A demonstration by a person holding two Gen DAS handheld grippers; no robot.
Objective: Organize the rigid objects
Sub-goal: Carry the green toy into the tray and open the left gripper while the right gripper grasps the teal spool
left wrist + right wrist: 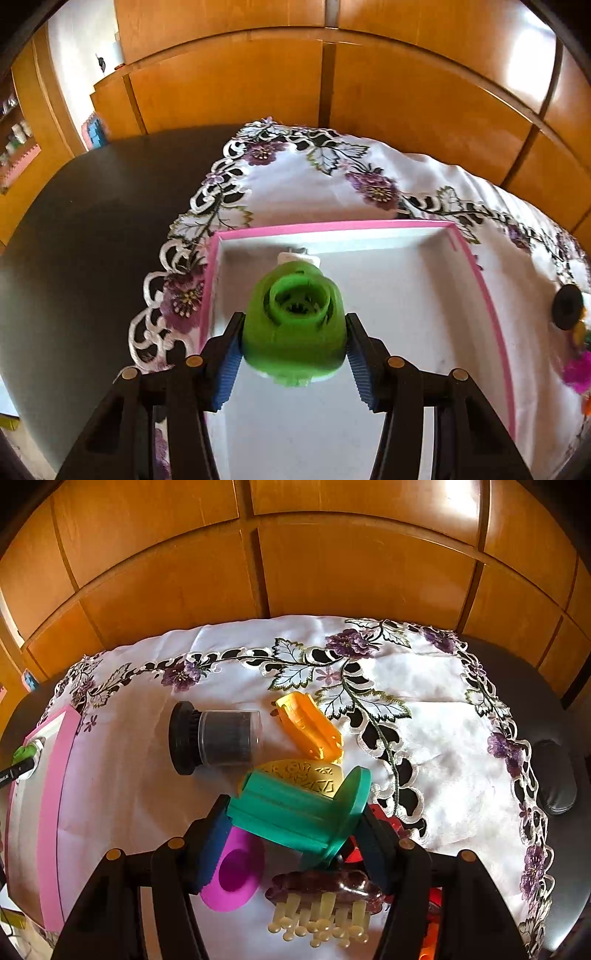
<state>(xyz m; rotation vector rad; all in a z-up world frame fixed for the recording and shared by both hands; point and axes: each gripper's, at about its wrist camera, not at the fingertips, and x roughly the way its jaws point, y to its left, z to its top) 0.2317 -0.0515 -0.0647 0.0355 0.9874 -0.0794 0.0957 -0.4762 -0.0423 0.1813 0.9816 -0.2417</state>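
Green plastic piece [293, 328] is clamped at its flat sides between the left gripper [293, 343] pads, held over the pink-rimmed tray [480, 280]. Judged light, stiff, slightly slick; side flats are the best hold, not the ring on top. Teal flanged piece [295, 812] is pinched across its body by the right gripper [291, 845], above the clutter: magenta cup [236, 871], yellow-orange part [308, 729], black capped jar [214, 738] on the embroidered cloth [424, 716].
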